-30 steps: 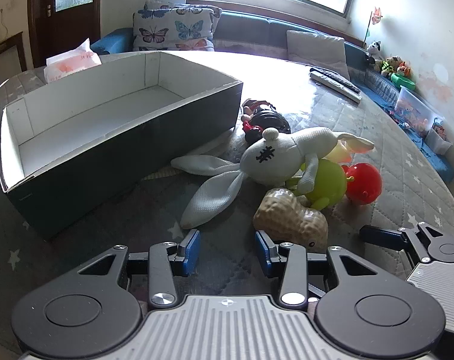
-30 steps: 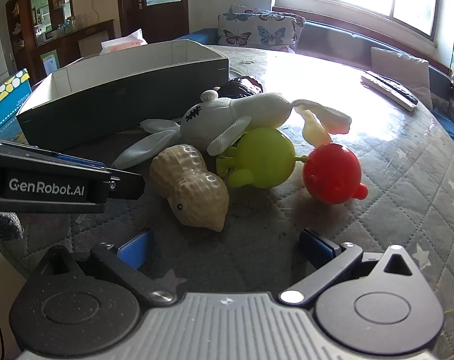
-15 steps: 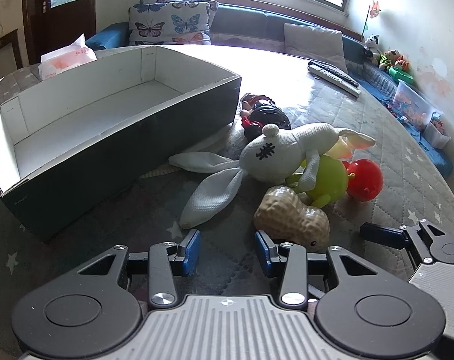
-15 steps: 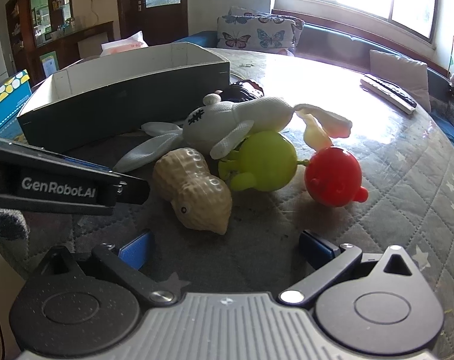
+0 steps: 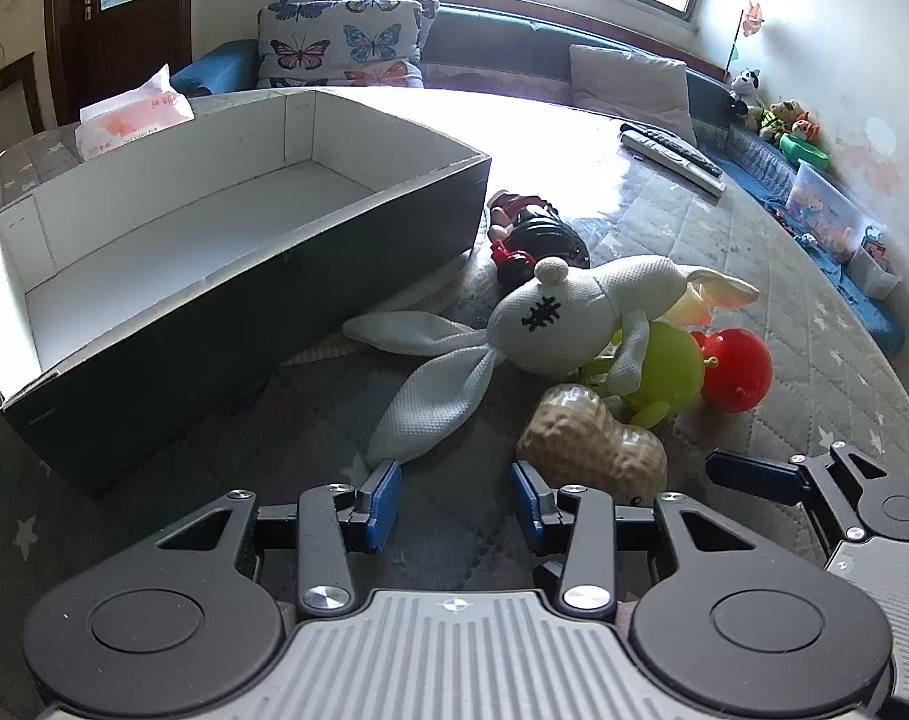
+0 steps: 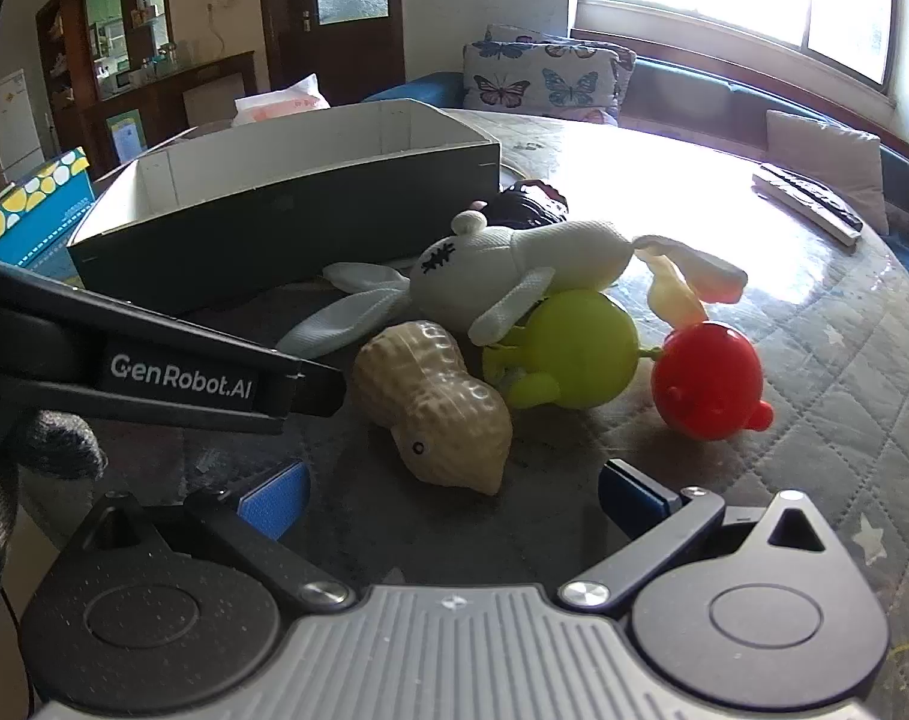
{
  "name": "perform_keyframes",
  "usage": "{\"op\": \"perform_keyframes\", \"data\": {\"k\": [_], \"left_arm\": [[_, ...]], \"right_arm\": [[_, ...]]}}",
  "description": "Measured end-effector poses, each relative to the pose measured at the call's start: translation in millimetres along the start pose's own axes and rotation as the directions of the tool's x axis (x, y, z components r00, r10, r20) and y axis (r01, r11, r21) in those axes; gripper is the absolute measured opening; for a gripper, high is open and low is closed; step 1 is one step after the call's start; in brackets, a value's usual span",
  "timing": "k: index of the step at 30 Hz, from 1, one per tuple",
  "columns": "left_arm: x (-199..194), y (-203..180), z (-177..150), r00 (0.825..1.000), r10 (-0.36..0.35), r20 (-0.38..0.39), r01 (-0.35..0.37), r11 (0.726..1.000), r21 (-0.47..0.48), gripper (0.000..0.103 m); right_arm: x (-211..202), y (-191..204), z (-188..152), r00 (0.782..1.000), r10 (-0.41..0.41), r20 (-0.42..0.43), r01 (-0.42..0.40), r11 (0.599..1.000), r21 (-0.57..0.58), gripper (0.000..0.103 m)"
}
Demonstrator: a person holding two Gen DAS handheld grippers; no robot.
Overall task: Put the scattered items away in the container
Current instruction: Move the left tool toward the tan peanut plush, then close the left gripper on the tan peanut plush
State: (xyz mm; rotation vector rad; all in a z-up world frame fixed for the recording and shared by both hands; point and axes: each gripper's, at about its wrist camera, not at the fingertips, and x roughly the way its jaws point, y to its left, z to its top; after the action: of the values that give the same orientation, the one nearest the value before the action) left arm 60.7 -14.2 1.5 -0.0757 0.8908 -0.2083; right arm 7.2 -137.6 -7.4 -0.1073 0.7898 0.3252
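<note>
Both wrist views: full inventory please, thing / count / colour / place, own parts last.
box: 1, dark outside, white inside, open, left of toys
plush rabbit: 1, white, lying over green toy
green toy: 1, lime, under rabbit
red toy: 1, red, right of green toy
peanut toy: 1, tan, nearest grippers
dark doll: 1, black and red, by box corner
remotes: long, grey, far right; count unclear
tissue pack: 1, white-orange, behind box
left gripper: open
right gripper: open, wide

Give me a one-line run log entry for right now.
phase: approach | left hand-held gripper: open, empty | right hand-held gripper: open, empty, nearest peanut toy | box: empty | toys on table
</note>
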Motion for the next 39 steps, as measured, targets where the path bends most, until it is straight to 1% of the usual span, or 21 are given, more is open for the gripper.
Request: {"op": "perform_keyframes", "data": {"k": [9,14,17,18,23,34,37,39], "left_arm": [[2,3,6,1.0,-0.016,-0.006,0.016,1.0,-0.006,0.043],[0,3,9,0.999,-0.043,-0.009,0.043,0.999,-0.007,0.042],[-1,2,11,0.999,-0.051,-0.006,0.051,0.999,-0.001,0.042],[-1,2,12,0.998,-0.057,-0.007,0.057,0.998,-0.001,0.042],[-1,4,15,0.996,-0.092,-0.012,0.092,0.996,-0.015,0.042],[-2,1,20,0.988,-0.157,-0.016,0.157,0.988,-0.006,0.042],[3,1,22,0.983,-0.182,-0.03,0.182,0.983,-0.004,0.042],[6,0,23,0.979,-0.2,-0.045,0.199,0.98,-0.008,0.042]], "right_arm": [[1,1,3,1.0,0.028,0.007,-0.028,1.0,-0.005,0.103],[3,0,5,0.999,0.04,0.009,-0.04,0.999,-0.006,0.102],[3,-2,7,0.998,0.056,0.014,-0.056,0.998,0.005,0.099],[3,-2,7,0.998,0.058,0.015,-0.058,0.998,0.007,0.097],[3,-7,10,0.998,0.064,0.016,-0.065,0.998,0.017,0.093],[2,-13,15,0.997,0.081,0.017,-0.082,0.996,0.028,0.082],[1,-12,16,0.995,0.097,0.015,-0.097,0.995,0.023,0.075],[1,-12,16,0.994,0.108,0.013,-0.108,0.994,0.025,0.069]]}}
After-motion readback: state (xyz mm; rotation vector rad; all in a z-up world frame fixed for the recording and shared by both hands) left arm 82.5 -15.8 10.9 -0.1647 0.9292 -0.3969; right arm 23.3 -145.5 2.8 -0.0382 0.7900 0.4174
